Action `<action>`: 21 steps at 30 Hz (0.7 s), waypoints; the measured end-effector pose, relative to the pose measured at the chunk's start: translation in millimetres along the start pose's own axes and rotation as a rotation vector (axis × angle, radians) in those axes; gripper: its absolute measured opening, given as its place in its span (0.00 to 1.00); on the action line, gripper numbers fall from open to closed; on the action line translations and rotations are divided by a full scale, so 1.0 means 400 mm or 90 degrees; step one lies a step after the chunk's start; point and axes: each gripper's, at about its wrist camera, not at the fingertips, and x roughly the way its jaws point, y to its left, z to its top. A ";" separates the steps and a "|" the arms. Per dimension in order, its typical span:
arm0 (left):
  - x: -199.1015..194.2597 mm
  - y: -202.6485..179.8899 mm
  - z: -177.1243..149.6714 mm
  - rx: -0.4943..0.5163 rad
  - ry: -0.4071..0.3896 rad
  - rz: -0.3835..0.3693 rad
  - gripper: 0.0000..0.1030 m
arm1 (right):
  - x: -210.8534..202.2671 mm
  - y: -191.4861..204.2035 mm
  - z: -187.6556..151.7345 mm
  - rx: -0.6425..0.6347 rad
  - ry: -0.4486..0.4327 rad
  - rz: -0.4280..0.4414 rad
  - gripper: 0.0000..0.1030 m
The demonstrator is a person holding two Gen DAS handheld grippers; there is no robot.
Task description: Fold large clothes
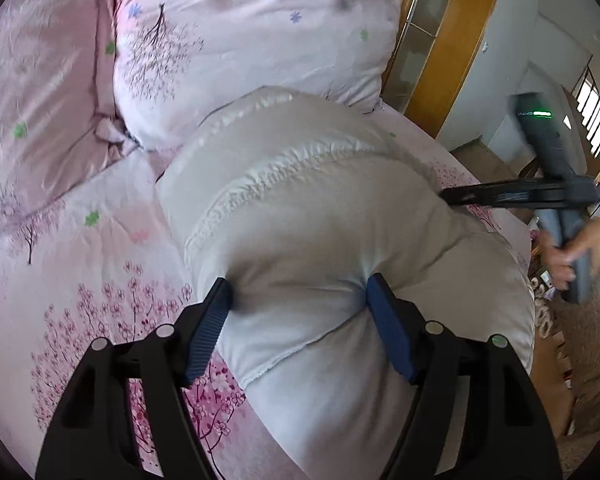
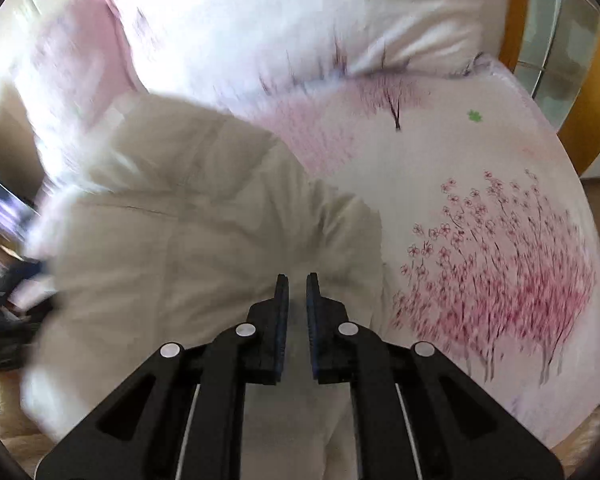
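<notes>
Left gripper clamped on a thick bulge of the white puffy jacket, bunched at centre on the pink floral bedspread. Right gripper nearly closed, empty, above jacket; pillow at 12 o'clock

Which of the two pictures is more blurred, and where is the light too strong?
Left wrist view: mostly sharp on the white padded garment, only the right tongs and the hand are smeared; the window is bright. Right wrist view: blurred nearly everywhere, the pillow at the top washed out to white, the flower print on the bedcover streaked.
</notes>
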 end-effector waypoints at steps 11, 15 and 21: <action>-0.007 0.012 -0.016 -0.020 -0.008 -0.002 0.78 | 0.033 -0.001 -0.176 0.039 0.013 0.056 0.07; -0.001 0.020 -0.023 -0.036 -0.008 -0.012 0.82 | 0.079 0.002 -0.191 0.040 0.026 0.068 0.07; 0.010 0.018 -0.035 -0.041 -0.020 -0.008 0.85 | 0.116 0.023 -0.189 0.020 0.008 0.042 0.06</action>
